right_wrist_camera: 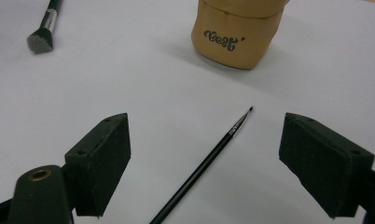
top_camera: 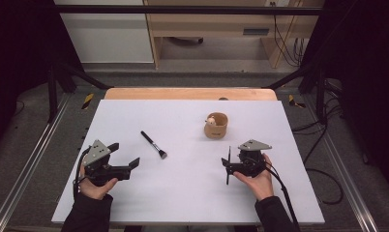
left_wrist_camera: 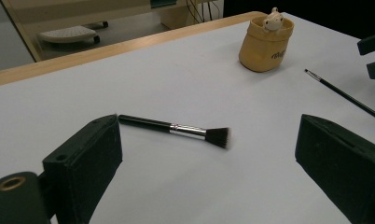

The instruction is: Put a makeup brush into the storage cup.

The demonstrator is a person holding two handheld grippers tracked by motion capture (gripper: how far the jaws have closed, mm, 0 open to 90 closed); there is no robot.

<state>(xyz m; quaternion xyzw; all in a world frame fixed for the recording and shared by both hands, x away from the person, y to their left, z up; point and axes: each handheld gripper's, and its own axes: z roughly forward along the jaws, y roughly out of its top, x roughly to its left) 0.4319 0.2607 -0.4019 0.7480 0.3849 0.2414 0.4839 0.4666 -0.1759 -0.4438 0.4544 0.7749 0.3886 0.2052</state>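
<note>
Right gripper open, empty, straddling thin liner brush; both brushes lying outside tan pot, nothing grasped yet.

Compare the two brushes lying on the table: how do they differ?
The thick brush has a short handle, silver ferrule and wide flat bristle head; the thin brush is a slim stick with a tiny pointed tip. The thick brush lies before the left gripper, the thin brush between the right gripper's jaws. Both are black and lie flat.
</note>
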